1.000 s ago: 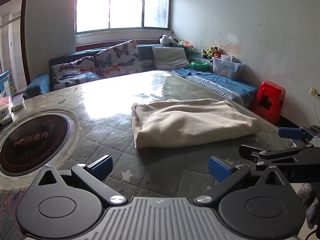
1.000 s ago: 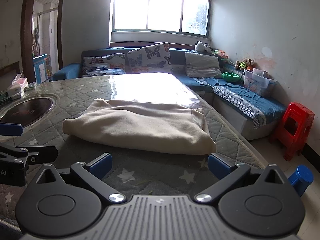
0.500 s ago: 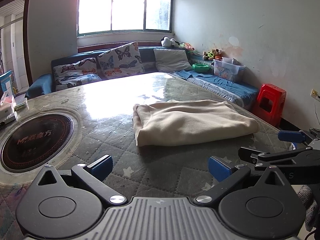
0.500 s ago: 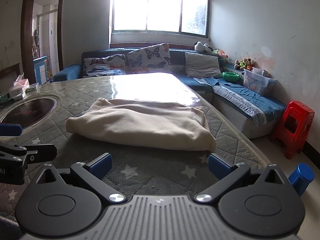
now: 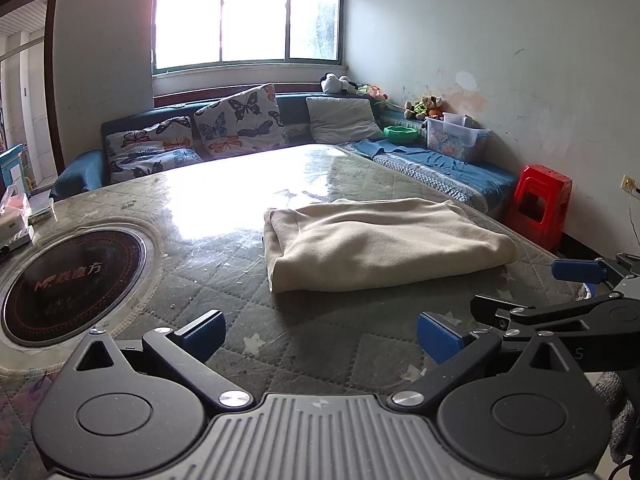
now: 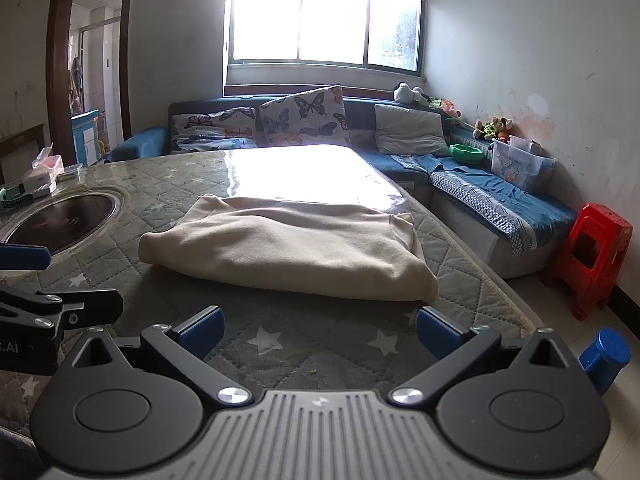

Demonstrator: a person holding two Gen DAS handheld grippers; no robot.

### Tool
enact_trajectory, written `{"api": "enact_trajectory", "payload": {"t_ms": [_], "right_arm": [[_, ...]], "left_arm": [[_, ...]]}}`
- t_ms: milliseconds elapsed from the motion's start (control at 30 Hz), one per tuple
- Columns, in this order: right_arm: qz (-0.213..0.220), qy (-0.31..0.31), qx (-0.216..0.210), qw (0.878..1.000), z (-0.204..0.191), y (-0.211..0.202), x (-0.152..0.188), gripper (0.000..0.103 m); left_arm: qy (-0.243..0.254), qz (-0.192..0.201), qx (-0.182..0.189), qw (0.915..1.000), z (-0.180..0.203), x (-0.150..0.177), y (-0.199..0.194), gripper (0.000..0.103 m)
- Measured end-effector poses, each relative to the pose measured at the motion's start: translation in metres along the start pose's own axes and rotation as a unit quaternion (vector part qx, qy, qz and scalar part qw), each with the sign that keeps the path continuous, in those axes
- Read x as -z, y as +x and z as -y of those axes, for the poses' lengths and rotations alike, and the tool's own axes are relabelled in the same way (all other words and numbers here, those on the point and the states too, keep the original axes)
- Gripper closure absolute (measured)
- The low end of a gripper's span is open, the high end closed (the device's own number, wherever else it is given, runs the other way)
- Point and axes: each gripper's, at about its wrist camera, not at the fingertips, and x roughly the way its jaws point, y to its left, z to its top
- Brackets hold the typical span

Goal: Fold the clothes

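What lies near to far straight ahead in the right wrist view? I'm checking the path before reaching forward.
Right gripper with jaws open → quilted star-patterned table cover → folded cream garment → glossy bare tabletop → butterfly-print cushion → bright window.

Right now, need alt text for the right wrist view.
A folded cream fleece garment lies on a quilted star-patterned table, untouched. The right gripper hovers open in front of it; the left gripper shows at the left edge. A red plastic stool stands at right.
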Motion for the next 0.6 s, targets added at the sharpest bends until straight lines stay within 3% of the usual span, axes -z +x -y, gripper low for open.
{"api": "enact_trajectory", "payload": {"t_ms": [600], "right_arm": [[-0.021,-0.001,-0.004,1.000,0.000,0.018,-0.002,0.000]], "left_arm": [[-0.003,-0.020,0.003,0.9998,-0.005,-0.003,0.020,0.000]]}}
